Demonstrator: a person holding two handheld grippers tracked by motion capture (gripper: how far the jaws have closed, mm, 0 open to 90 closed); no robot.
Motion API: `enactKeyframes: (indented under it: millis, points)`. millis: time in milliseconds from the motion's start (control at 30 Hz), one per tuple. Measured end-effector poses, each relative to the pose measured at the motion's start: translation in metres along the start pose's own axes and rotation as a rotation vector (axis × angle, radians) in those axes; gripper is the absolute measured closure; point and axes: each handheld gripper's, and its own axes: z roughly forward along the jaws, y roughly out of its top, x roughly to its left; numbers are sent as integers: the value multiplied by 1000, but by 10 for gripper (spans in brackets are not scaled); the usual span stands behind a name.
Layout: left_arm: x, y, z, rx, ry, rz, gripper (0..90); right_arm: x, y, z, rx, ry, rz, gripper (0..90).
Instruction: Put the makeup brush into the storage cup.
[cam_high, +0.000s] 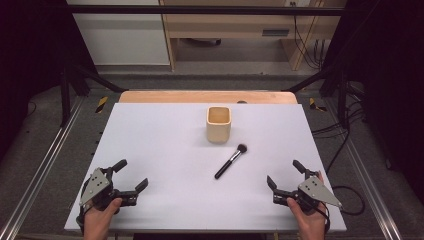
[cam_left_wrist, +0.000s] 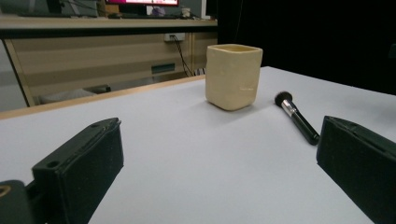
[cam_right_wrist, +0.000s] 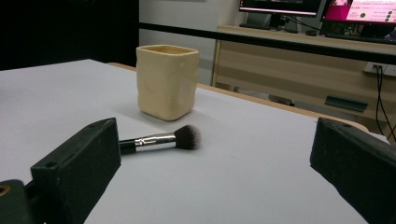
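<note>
A cream square cup stands upright on the white table, empty as far as I can see. A makeup brush with a black handle, silver ferrule and dark bristles lies flat in front of the cup, bristles toward it. My left gripper rests at the table's front left, open and holding nothing. My right gripper rests at the front right, open too, with the brush partly behind its left jaw in the right gripper view.
The white table top ends in a wooden strip at the far edge. Beyond it stands a wooden desk with monitors. Metal rails run along both sides, and cables lie at the right.
</note>
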Motion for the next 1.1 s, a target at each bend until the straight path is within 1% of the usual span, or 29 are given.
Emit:
enactKeyframes:
  millis: [67,133,200,267,300,333,400,433,467,500,533,567,667,700,733,767,867,900,933,967,1000,1033,1100]
  points:
    - [-3,1,3,39,0,12,7,0,-1,0,4,3,2,21]
    - [-5,1,7,53,-11,2,8,0,-1,0,4,6,4,21]
    - [-9,2,14,76,-8,12,8,0,-1,-1,4,2,1,16]
    - [-15,6,23,121,-10,31,8,0,0,-1,-1,1,7,15]
    - [-15,6,23,121,-10,31,9,0,0,-2,-1,5,8,15]
    - [-20,11,32,147,-24,32,11,0,0,-2,0,5,8,14]
    - [-25,18,41,178,-34,40,12,0,0,-1,0,10,6,14]
    - [-28,23,48,203,-44,45,14,0,0,-1,-3,12,4,14]
    - [-30,26,53,217,-53,48,16,1,0,-1,-4,14,6,15]
    - [-30,26,53,217,-53,48,17,1,0,-1,-4,14,6,15]
    - [-33,30,61,234,-67,51,17,1,0,-1,-3,17,5,15]
    - [-39,35,73,270,-79,54,18,1,0,-1,5,19,-4,15]
    - [-47,39,89,324,-93,63,20,1,0,-2,0,10,5,14]
    - [-47,39,89,324,-93,63,22,1,0,-2,0,10,5,14]
    - [-54,42,98,351,-118,86,21,0,0,-3,-5,7,7,15]
    - [-58,43,102,366,-129,100,21,0,0,-4,-5,7,13,14]
    - [-68,45,114,407,-159,124,21,-1,0,-4,-4,3,9,15]
    - [-68,45,114,407,-159,124,22,-1,0,-4,-4,3,9,15]
    - [-74,48,121,429,-165,148,23,-2,0,-4,-5,1,11,14]
    - [-77,49,125,436,-176,153,22,-2,0,-4,-3,0,13,14]
    - [-77,49,125,436,-176,153,23,-2,0,-5,-3,0,12,15]
    - [-81,51,130,454,-191,167,23,-2,0,-5,-2,-1,14,15]
    - [-86,53,136,466,-197,185,25,-2,0,-5,-2,-2,16,15]
